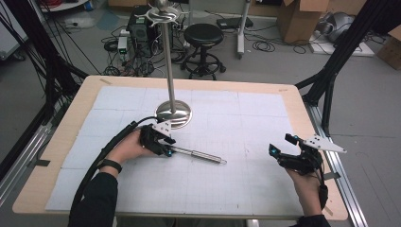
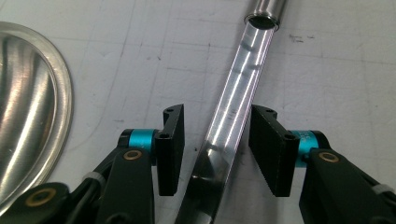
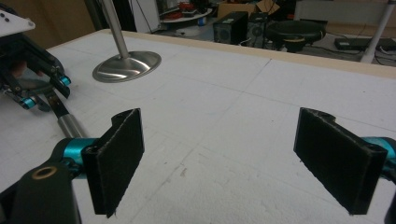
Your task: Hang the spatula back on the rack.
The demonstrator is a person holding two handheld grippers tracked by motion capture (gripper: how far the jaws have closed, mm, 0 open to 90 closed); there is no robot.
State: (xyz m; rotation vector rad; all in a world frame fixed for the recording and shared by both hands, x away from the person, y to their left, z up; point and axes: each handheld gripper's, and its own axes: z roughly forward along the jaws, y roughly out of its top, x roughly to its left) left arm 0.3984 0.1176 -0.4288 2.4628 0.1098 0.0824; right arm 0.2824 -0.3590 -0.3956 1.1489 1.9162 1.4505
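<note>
The left claw (image 1: 166, 150) lies low on the desk (image 1: 265, 118) beside the stand (image 1: 173, 113), its jaws spread around a metal rod (image 2: 233, 107) that lies flat. The right claw (image 1: 283, 146), wide open and holding nothing, hovers near the desk's right edge.

The tall steel stand (image 1: 173, 111) rises from the desk (image 1: 283, 99) just behind the left tongs (image 1: 166, 150), blocking passage there. A steel rod (image 1: 198, 154) lies to the stand's near right. Right of the rod, open mat reaches the right tongs (image 1: 280, 144).
</note>
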